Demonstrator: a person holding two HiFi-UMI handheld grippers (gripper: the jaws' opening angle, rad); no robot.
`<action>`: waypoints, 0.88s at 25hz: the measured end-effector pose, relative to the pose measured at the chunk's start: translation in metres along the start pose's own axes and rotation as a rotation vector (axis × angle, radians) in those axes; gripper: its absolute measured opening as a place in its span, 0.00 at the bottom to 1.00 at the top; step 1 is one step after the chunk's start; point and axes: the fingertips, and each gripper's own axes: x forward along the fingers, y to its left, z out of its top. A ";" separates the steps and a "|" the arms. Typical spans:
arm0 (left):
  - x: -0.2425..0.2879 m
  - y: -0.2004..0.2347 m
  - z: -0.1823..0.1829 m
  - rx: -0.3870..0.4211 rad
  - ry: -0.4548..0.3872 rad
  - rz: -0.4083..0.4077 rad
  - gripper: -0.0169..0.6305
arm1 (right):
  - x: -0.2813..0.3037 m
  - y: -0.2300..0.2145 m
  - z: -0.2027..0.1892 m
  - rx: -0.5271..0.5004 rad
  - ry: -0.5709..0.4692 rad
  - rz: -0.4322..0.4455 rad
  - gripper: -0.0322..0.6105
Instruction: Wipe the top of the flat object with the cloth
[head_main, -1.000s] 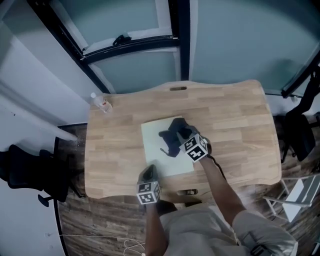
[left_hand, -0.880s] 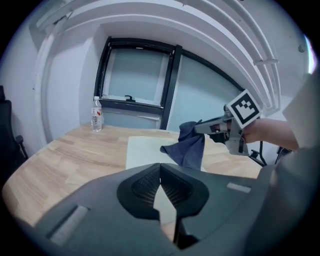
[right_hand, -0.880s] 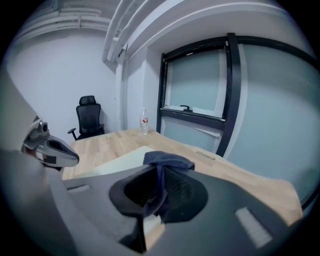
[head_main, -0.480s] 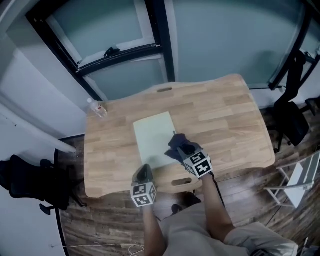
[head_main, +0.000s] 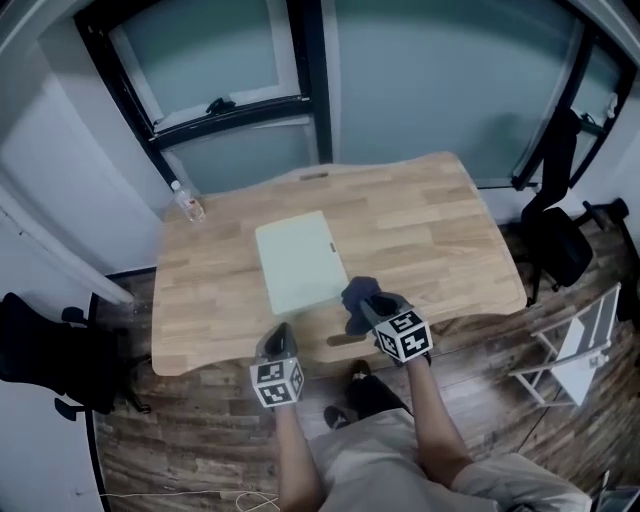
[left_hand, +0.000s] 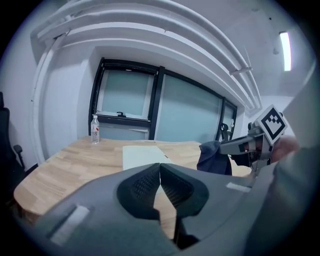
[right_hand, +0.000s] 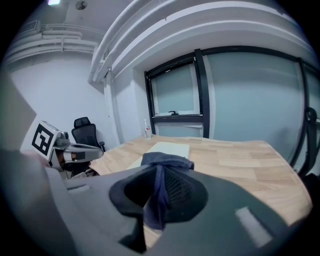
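A pale green flat board (head_main: 297, 261) lies on the wooden table (head_main: 420, 230), also visible as the board (left_hand: 141, 155) and the board (right_hand: 167, 148) in the two gripper views. My right gripper (head_main: 368, 300) is shut on a dark blue cloth (head_main: 358, 300), held off the board's near right corner above the table's front edge. The cloth (right_hand: 160, 187) hangs pinched between the jaws, and the cloth (left_hand: 214, 157) shows from the side too. My left gripper (head_main: 281, 340) is shut and empty, held off the table's front edge, below the board.
A small water bottle (head_main: 185, 202) stands at the table's far left corner. Black office chairs stand at the left (head_main: 45, 350) and right (head_main: 555, 240) of the table. A window wall (head_main: 300, 70) runs behind it. A white folding stand (head_main: 575, 355) is at right.
My right gripper has pulled the cloth off the board toward the table's front edge. The whole view has backed away from the table, and both grippers now sit nearer me.
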 end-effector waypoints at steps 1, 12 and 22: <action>-0.001 -0.001 0.002 0.020 0.008 -0.007 0.04 | -0.004 -0.001 -0.003 0.012 0.001 -0.014 0.13; -0.045 -0.018 0.004 0.058 -0.013 -0.045 0.04 | -0.044 0.024 -0.022 -0.017 0.011 -0.036 0.12; -0.060 -0.014 0.012 0.031 -0.056 -0.023 0.04 | -0.054 0.036 -0.018 -0.058 0.006 -0.050 0.12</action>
